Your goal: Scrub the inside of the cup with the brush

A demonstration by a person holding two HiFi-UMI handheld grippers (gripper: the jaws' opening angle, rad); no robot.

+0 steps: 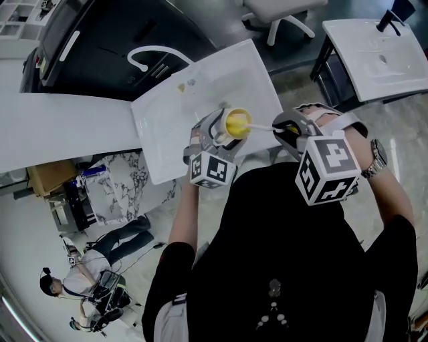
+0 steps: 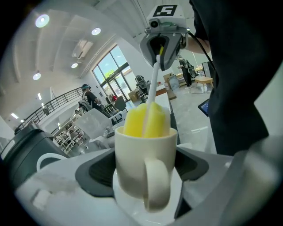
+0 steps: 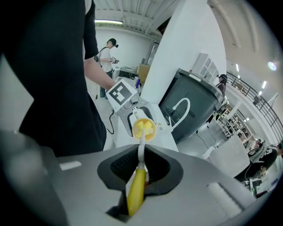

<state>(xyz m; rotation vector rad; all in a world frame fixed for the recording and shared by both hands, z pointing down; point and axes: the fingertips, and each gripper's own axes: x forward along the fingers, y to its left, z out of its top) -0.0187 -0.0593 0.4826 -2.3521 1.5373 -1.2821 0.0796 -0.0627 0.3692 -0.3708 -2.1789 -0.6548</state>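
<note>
1. Brush (image 3: 136, 194): yellow handle, thin white stem, yellow sponge head. Your right gripper (image 3: 140, 170) has its jaws pressed together on the brush where the handle meets the stem. The handle runs back between the pads, and the stem reaches out ahead of them. The sponge head sits inside the cup. In the left gripper view its top shows above the rim.

2. Cup (image 2: 146, 163): white mug. Your left gripper (image 1: 231, 127) pinches its body between both pads. The mug's handle points back toward that gripper's camera. The cup is tipped so its mouth faces your right gripper, whose view looks straight into the mouth at the sponge. You hold the cup in the air at the near edge of the basin, between the two grippers.

3. Marker cubes: the left gripper's (image 1: 212, 169) is just near of the cup, and the right gripper's (image 1: 328, 168) is to its right.

4. Watch (image 1: 378, 157): on your right wrist, right of the right cube.

5. Basin (image 1: 167, 127): a white rectangular tray-like sink, far and left of the cup. A few small yellowish spots lie on its far part.

6. Faucet (image 1: 150, 53): a white curved spout beyond the basin's far left corner, against a dark cabinet.

7. Second basin (image 1: 374, 53): white, at the far right, well apart from the first.

8. Office chair (image 1: 277, 17): white base, at the far edge of the scene.

9. Another person (image 1: 67, 284): at the near left, well apart from you.
</note>
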